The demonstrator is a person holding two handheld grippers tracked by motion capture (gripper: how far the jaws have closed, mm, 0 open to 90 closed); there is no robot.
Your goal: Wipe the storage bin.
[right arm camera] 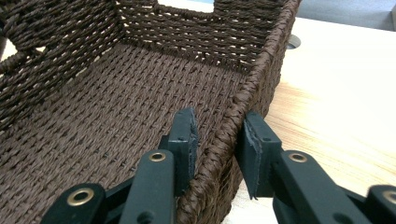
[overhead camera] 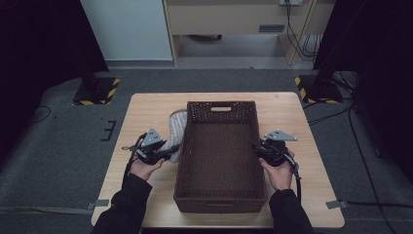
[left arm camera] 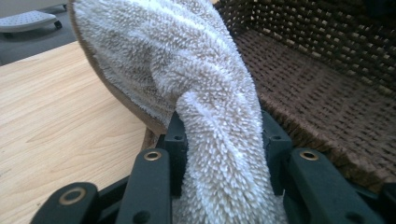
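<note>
Pinched between the black jaws of the left gripper [left arm camera: 223,140], the towel [left arm camera: 187,70] rises as a fluffy grey-white twist with pale stripes and a brown edge, lifted beside the basket [overhead camera: 219,156] and just outside its left wall, so the coming move looks like a short carry sideways over that rim into the bare woven bottom. Right gripper [right arm camera: 219,140] straddles the opposite wall, one jaw inside and one outside, closed narrow on the rim and apparently steadying it. Dark brown and long, the basket runs away from the person on the table [overhead camera: 146,112].
</note>
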